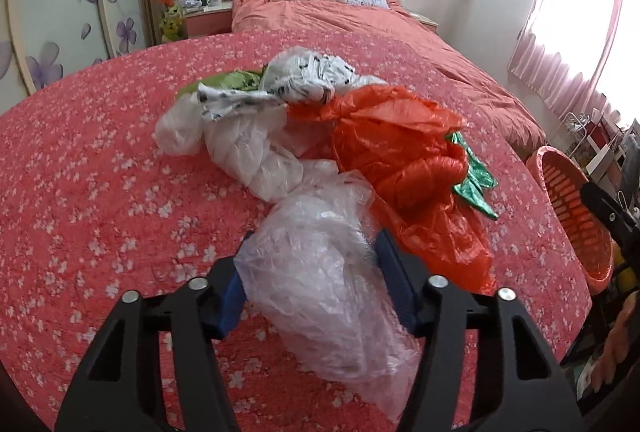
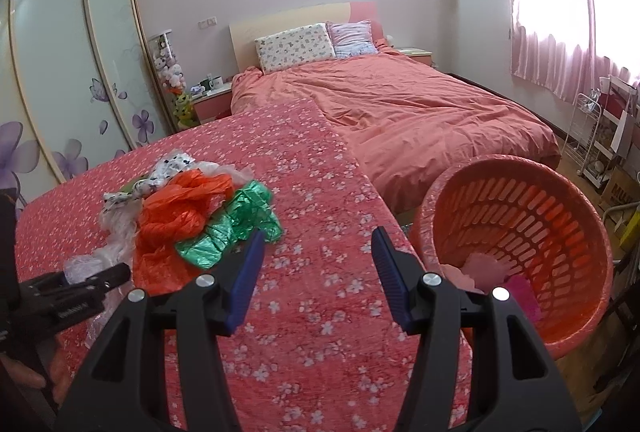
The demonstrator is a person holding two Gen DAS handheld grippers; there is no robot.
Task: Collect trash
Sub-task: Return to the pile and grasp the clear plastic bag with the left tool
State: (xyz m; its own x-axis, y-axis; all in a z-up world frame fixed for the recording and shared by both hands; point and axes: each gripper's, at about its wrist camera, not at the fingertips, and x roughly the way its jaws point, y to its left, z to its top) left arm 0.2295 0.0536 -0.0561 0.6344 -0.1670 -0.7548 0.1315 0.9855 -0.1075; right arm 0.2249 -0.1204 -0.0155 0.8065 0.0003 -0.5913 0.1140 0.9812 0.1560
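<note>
A pile of crumpled bags lies on the floral red tablecloth (image 1: 100,172). It holds an orange bag (image 1: 400,160), a green foil wrapper (image 1: 476,184), a white printed bag (image 1: 304,80) and a whitish bag (image 1: 260,152). My left gripper (image 1: 316,238) is shut on the nearest clear plastic bag (image 1: 320,292), its blue pads pressing both sides. In the right wrist view the pile's orange bag (image 2: 180,216) and green foil wrapper (image 2: 232,224) sit left of my right gripper (image 2: 318,232), which stands open over bare cloth. An orange slotted basket (image 2: 520,162) tilts beside the table edge at right, with pink scraps inside.
A bed with a salmon quilt (image 2: 420,112) lies beyond the table. Sliding wardrobe doors (image 2: 60,72) stand at left. A white wire rack (image 2: 592,136) and boxes stand under the curtained window at right. A hand shows at the lower left of the right wrist view.
</note>
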